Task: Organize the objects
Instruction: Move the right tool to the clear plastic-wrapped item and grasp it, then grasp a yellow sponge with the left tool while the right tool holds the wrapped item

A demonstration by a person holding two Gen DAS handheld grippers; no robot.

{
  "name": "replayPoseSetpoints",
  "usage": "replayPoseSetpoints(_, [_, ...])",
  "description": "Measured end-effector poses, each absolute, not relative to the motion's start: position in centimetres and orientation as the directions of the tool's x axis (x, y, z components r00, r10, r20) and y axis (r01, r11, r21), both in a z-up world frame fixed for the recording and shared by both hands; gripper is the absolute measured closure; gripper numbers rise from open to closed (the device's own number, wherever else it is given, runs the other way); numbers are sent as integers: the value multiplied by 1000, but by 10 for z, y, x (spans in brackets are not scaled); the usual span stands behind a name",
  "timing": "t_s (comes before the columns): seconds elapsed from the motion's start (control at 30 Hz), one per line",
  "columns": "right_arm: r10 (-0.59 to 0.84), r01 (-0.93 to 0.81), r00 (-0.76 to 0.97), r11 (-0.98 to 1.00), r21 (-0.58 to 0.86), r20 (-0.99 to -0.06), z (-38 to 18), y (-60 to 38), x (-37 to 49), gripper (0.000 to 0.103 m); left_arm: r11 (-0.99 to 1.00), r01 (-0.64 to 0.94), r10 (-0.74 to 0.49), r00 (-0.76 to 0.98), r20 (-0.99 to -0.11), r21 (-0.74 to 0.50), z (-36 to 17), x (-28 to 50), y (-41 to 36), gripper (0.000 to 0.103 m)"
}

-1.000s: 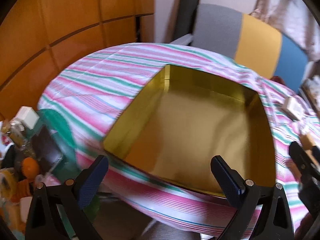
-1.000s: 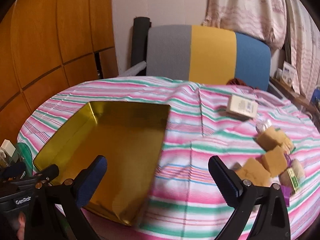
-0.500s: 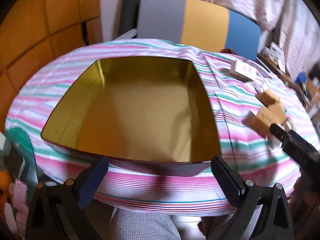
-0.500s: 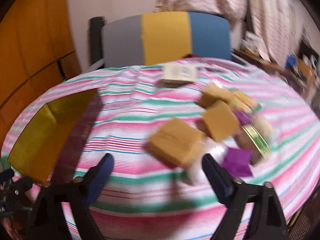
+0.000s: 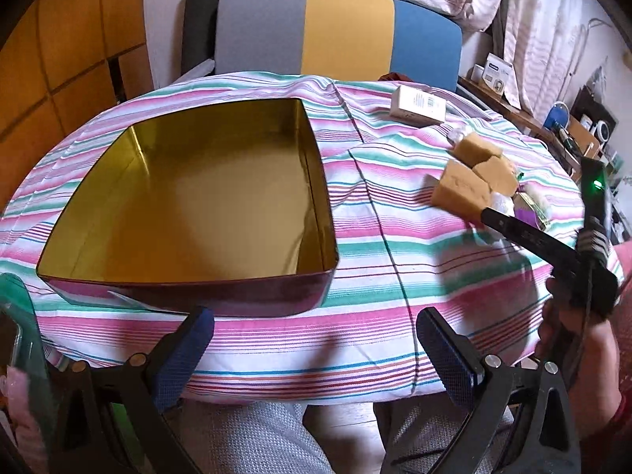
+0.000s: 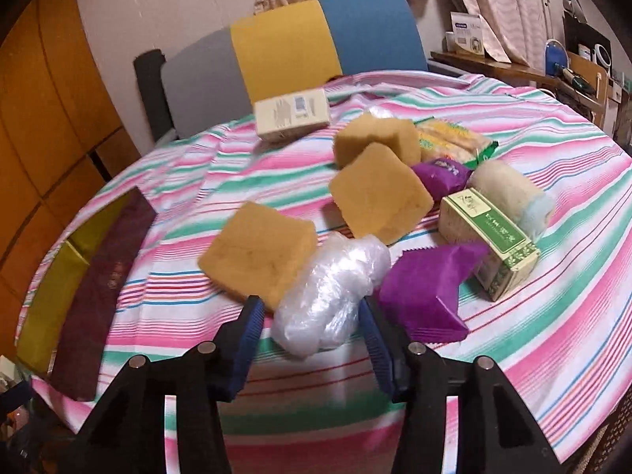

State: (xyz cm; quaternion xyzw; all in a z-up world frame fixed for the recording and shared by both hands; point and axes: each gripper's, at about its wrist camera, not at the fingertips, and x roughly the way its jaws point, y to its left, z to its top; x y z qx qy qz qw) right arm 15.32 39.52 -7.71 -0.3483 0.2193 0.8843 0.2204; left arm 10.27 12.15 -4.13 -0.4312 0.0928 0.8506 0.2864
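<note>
An empty gold-lined tin (image 5: 189,205) with a maroon outside stands on the striped tablecloth (image 5: 395,276). My left gripper (image 5: 316,339) hangs open over the table's near edge, just in front of the tin, holding nothing. In the right wrist view, my right gripper (image 6: 312,316) is closing around a crumpled clear plastic wad (image 6: 331,288). The wad lies between the jaws, with a small gap still showing at the left pad. Close behind it lie a tan sponge (image 6: 260,252) and a purple packet (image 6: 426,296). The tin (image 6: 59,276) is at the far left.
Further back lie two more tan sponges (image 6: 379,197), a green tea box (image 6: 489,237), a pale roll (image 6: 513,193), a second purple packet (image 6: 442,173), a yellow snack pack (image 6: 450,138) and a white carton (image 6: 292,114). A grey, yellow and blue chair (image 5: 343,27) stands behind the table.
My right gripper has swung from the tin to the pile, dropped lower and narrowed its jaws around the plastic wad. My left gripper has shifted right, still open, bringing the pile into view.
</note>
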Motion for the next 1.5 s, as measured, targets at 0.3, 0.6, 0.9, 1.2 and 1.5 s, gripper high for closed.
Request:
replayPoseSetpoints(0.3, [257,-526,-693,-819,229,-673,-80,408,148,71,-799,-597,419,-467,-779,-72,-38,108,133,0])
replayPoseSetpoints(0.6, [344,-540,-708,-827,158,-617,-80,415,158,72,-787,-615,432,-506,-747,-39,-25,100,166,0])
replayPoseSetpoints(0.9, [392,-590,-714,-782,198,-580,-89,422,170,72,-744,-657,482,-406,-777,-118,-29,71,243,0])
replayPoseSetpoints(1.2, [394,-606,-709,-765,219,-585,-94,424,171,71,-697,-708,485,-351,-801,-112,-53,45,324,0])
replayPoseSetpoints(1.5, [394,-603,-717,-765,228,-575,-97,424,171,71,-643,-756,499,-294,-815,-121,-80,32,348,0])
